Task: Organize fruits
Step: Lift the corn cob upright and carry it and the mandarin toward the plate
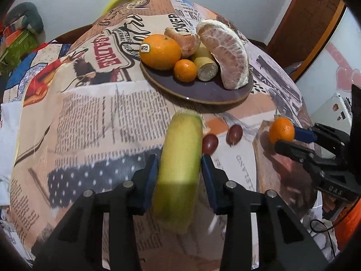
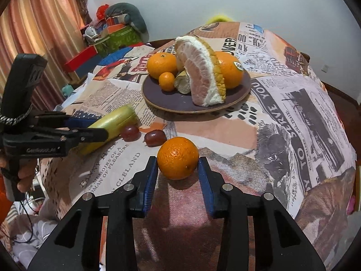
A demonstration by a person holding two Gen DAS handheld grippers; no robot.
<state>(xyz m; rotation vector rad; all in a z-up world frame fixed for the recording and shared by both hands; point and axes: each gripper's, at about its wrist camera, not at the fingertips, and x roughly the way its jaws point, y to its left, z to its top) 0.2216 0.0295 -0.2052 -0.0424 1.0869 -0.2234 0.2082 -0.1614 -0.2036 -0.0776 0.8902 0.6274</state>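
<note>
The left gripper point(image 1: 179, 164) reached low over the tabletop point(image 1: 112, 117), its 2 blue-padded fingers point(image 1: 150, 171) set against either side of the sugarcane piece point(image 1: 180, 158), which looked lifted at its near end. A bare hand point(image 2: 22, 176) held its black handle from below. The right gripper point(image 2: 178, 164) lay right of the sugarcane piece, level with the tabletop, its fingers point(image 2: 204, 169) bracketing the mandarin point(image 2: 177, 157); whether the pads pressed the peel could not be told.
</note>
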